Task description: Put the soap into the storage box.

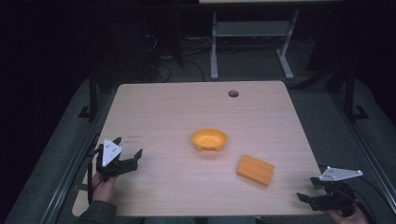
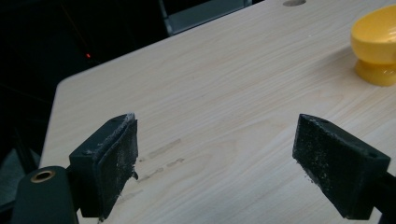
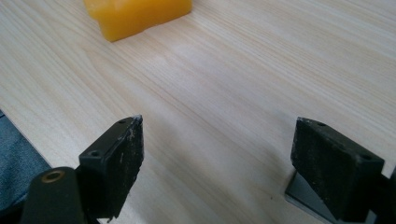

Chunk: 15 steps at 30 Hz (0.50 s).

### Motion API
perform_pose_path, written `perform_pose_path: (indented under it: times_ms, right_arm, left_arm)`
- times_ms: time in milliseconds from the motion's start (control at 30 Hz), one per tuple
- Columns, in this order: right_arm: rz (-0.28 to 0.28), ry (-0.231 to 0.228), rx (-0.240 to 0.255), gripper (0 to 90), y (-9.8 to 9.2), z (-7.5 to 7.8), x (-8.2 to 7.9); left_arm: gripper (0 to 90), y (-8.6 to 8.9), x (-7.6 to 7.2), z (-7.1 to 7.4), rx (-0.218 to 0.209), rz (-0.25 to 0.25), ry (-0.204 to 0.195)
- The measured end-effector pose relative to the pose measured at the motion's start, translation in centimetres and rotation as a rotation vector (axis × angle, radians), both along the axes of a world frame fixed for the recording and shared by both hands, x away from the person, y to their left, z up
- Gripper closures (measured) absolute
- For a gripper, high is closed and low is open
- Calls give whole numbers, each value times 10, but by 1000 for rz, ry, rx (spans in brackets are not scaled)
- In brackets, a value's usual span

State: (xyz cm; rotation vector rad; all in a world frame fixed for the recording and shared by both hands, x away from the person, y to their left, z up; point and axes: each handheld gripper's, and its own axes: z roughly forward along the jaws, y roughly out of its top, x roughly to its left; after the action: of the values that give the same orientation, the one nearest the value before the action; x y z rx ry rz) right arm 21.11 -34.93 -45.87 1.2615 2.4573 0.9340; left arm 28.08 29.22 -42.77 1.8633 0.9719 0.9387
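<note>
The pale wood-grain table (image 1: 177, 112) looks smooth and matt. The glossy orange plastic bowl (image 1: 208, 139) shines; the orange rectangular block (image 1: 255, 170) looks dull and spongy. Black gripper pads (image 2: 338, 163) appear rough and scuffed.

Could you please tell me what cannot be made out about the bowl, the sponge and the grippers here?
- Orange bowl: cut off by the left gripper view's right edge.
- Orange sponge: cut off by the right gripper view's top edge.
- Right hand-held gripper: high view, partly cut off by the bottom edge.
</note>
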Motion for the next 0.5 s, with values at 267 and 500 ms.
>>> perform_pose_path:
  times_ms: [267, 500]
  right_arm:
    - [19, 25, -10, 156, 10, 7, 4]
    - [82, 25, -58, 156, 24, 22, 9]
  left_arm:
    - [134, 1, 2, 1, -2, 6, 30]
    - [134, 4, 6, 2, -49, 3, 62]
